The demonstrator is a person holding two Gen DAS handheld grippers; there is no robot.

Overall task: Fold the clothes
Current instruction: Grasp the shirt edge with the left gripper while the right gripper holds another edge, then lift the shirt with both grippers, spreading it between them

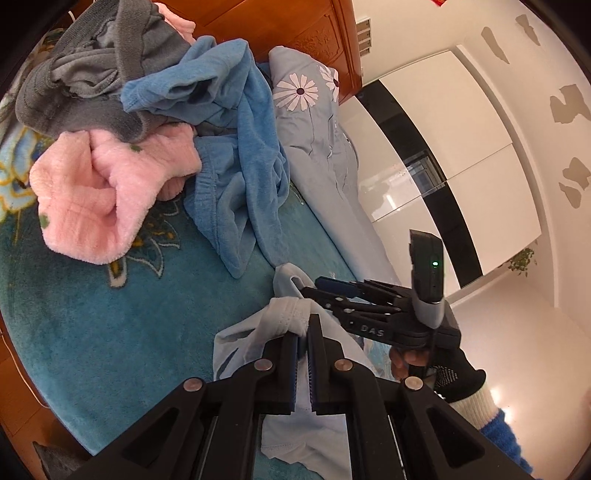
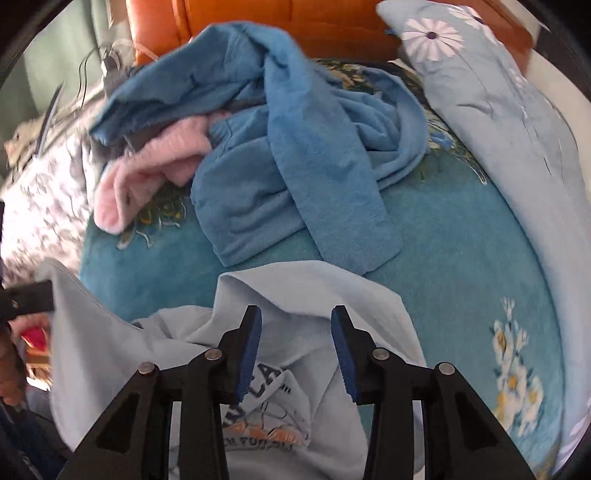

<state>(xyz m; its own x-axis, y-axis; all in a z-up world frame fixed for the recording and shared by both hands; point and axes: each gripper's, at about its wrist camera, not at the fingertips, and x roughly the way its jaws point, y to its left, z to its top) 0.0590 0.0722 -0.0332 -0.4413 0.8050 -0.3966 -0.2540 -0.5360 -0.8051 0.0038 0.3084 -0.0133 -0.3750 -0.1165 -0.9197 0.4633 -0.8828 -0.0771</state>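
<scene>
A pale blue printed T-shirt (image 2: 295,295) lies at the near edge of the teal floral blanket (image 2: 461,251). My left gripper (image 1: 304,325) is shut on a bunched hem of this T-shirt (image 1: 288,314) and holds it up. My right gripper (image 2: 297,325) is open, with its jaws standing over the shirt's folded cloth above the print. In the left wrist view the right gripper (image 1: 325,286) reaches in from the right, close beside the held cloth. The left gripper's finger (image 2: 29,297) shows at the left edge of the right wrist view, holding the shirt's other end.
A pile of clothes lies farther back: a blue fleece garment (image 1: 236,155), a pink fluffy one (image 1: 107,192) and a grey one (image 1: 92,74). A pale blue daisy-print pillow (image 1: 314,122) lies on the right by the wooden headboard (image 1: 295,26). White wardrobes (image 1: 461,129) stand beyond.
</scene>
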